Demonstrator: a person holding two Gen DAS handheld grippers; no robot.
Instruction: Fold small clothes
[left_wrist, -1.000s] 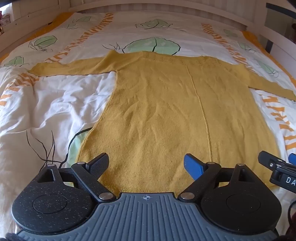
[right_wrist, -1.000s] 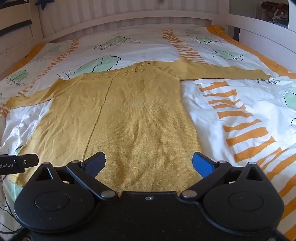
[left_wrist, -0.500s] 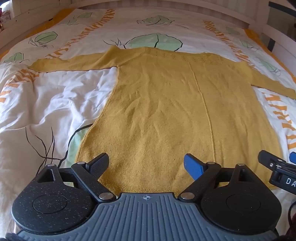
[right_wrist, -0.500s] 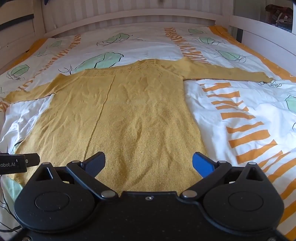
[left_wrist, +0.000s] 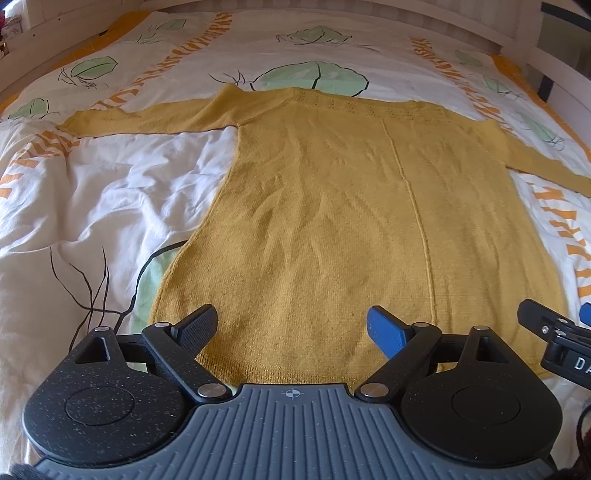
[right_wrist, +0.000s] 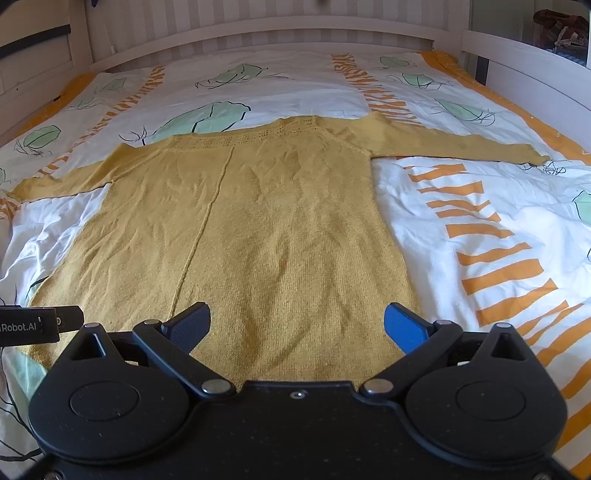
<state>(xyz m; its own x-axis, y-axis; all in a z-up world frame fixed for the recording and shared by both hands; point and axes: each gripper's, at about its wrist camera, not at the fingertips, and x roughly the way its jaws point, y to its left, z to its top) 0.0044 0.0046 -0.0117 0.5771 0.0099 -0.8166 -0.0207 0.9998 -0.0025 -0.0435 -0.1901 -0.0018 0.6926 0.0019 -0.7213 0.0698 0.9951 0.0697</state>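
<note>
A mustard-yellow knitted sweater (left_wrist: 332, 206) lies flat on the bed, hem towards me, both sleeves spread out sideways; it also shows in the right wrist view (right_wrist: 258, 229). My left gripper (left_wrist: 291, 328) is open and empty, just above the hem's left half. My right gripper (right_wrist: 297, 326) is open and empty, above the hem's right half. Each gripper shows at the edge of the other's view: the right one (left_wrist: 554, 343) and the left one (right_wrist: 33, 325).
The bed has a white duvet (left_wrist: 92, 206) printed with green leaves and orange stripes. A white wooden bed frame (right_wrist: 258, 33) rises behind the sweater and a side rail (right_wrist: 535, 70) runs along the right.
Both grippers have moved forward and a little higher over the sweater's hem. The sweater has not moved and both stay open.
</note>
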